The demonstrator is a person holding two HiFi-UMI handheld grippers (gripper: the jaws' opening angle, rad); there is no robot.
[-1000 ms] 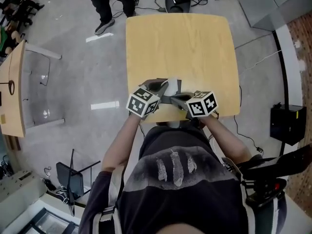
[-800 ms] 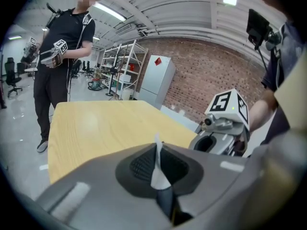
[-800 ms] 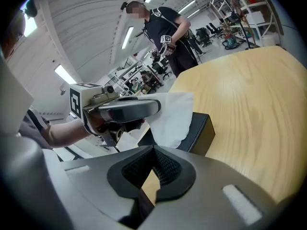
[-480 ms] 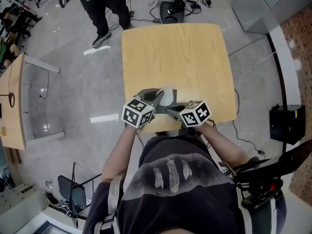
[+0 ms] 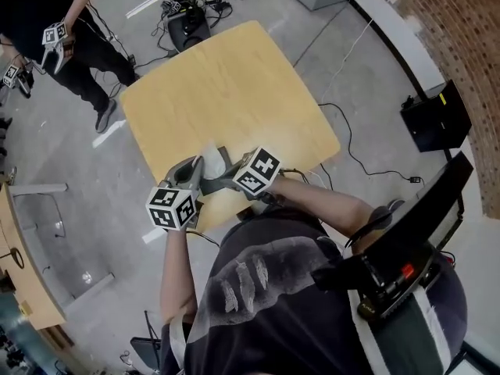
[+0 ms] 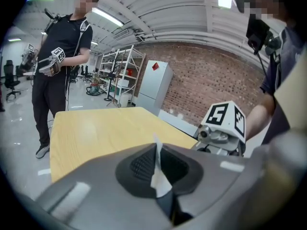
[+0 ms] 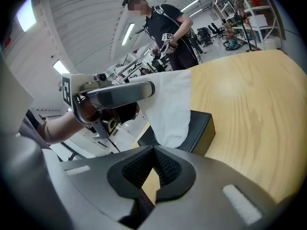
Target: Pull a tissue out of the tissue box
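A white tissue [image 7: 169, 104] hangs from my left gripper [image 7: 152, 87], whose jaws are shut on its top edge, above the black tissue box [image 7: 197, 131]. In the left gripper view a thin strip of the tissue [image 6: 157, 169] shows pinched between the shut jaws of that gripper [image 6: 156, 147]. In the head view the left gripper [image 5: 197, 165] holds the tissue [image 5: 209, 151] over the box [image 5: 213, 181] near the table's front edge. My right gripper [image 7: 154, 148] sits shut just in front of the box with nothing between its fingers; the head view shows the right gripper [image 5: 223, 181] beside the box.
The wooden table [image 5: 226, 84] stretches beyond the box. A person [image 5: 47, 22] in black with grippers stands past its far corner, next to a black case with cables [image 5: 187, 23] on the floor. A black box [image 5: 433, 116] stands by the brick wall.
The head camera has swung, so the table now looks turned. My left gripper has lifted the tissue a little higher over the box. The right gripper stays by the box.
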